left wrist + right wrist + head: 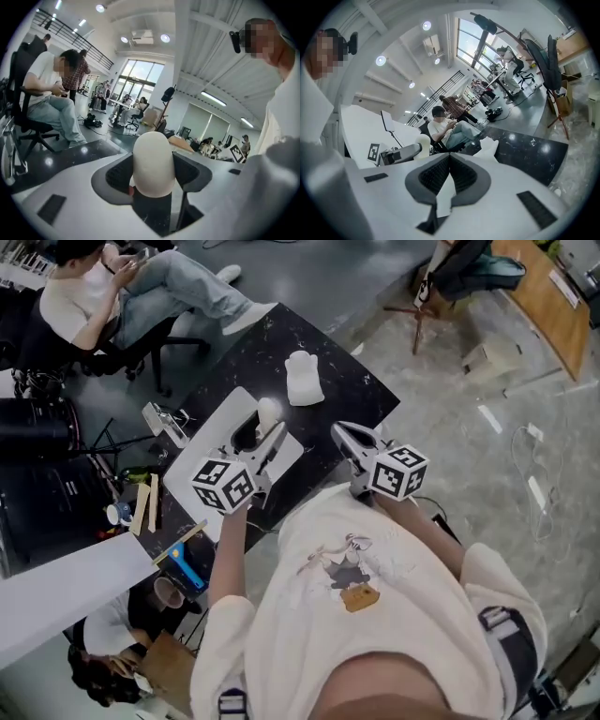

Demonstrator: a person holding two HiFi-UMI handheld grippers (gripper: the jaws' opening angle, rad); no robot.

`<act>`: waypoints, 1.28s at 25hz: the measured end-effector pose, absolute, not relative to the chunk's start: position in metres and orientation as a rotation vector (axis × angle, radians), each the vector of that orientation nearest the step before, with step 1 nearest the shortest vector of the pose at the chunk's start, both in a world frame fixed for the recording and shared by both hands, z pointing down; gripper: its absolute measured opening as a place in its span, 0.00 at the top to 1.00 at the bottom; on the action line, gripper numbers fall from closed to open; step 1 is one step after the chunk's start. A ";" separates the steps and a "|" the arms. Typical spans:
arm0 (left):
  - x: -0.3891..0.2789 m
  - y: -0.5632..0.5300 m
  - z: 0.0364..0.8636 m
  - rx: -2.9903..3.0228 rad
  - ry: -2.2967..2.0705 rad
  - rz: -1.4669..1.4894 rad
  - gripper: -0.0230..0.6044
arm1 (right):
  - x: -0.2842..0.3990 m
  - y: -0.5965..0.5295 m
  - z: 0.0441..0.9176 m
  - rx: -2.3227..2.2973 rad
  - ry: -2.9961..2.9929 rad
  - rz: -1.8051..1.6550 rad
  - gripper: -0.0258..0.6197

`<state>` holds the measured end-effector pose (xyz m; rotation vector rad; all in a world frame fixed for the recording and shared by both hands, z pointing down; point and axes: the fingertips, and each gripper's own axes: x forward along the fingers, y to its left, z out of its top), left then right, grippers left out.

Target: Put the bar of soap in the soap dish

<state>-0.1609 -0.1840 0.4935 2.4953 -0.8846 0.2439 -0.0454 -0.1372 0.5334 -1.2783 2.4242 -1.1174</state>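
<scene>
Table (246, 360), one, black and speckled, with one white soap dish (303, 378) on it. Two grippers on the near side of that dish: left gripper (267, 439) clamped on the one pale bar of soap (153, 161), held apart from the dish at its near left. Right gripper (449, 161) at the dish's near right, jaws pressed together on nothing.

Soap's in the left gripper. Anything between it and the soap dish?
Nothing visible. The soap is clamped in the left gripper, and only bare black table lies between it and the soap dish. The right gripper, shut and empty, sits to the right of that path.
</scene>
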 end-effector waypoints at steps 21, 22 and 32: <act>-0.082 -0.266 0.591 2.644 -0.460 1.191 0.54 | 0.057 -0.124 0.560 -1.478 2.107 -1.171 0.95; -0.080 -0.271 0.594 2.649 -0.422 1.224 0.54 | 0.058 -0.126 0.559 -1.482 2.107 -1.164 0.95; -0.060 -0.286 0.636 2.606 -0.056 1.474 0.54 | 0.068 -0.134 0.556 -1.550 2.080 -1.120 0.95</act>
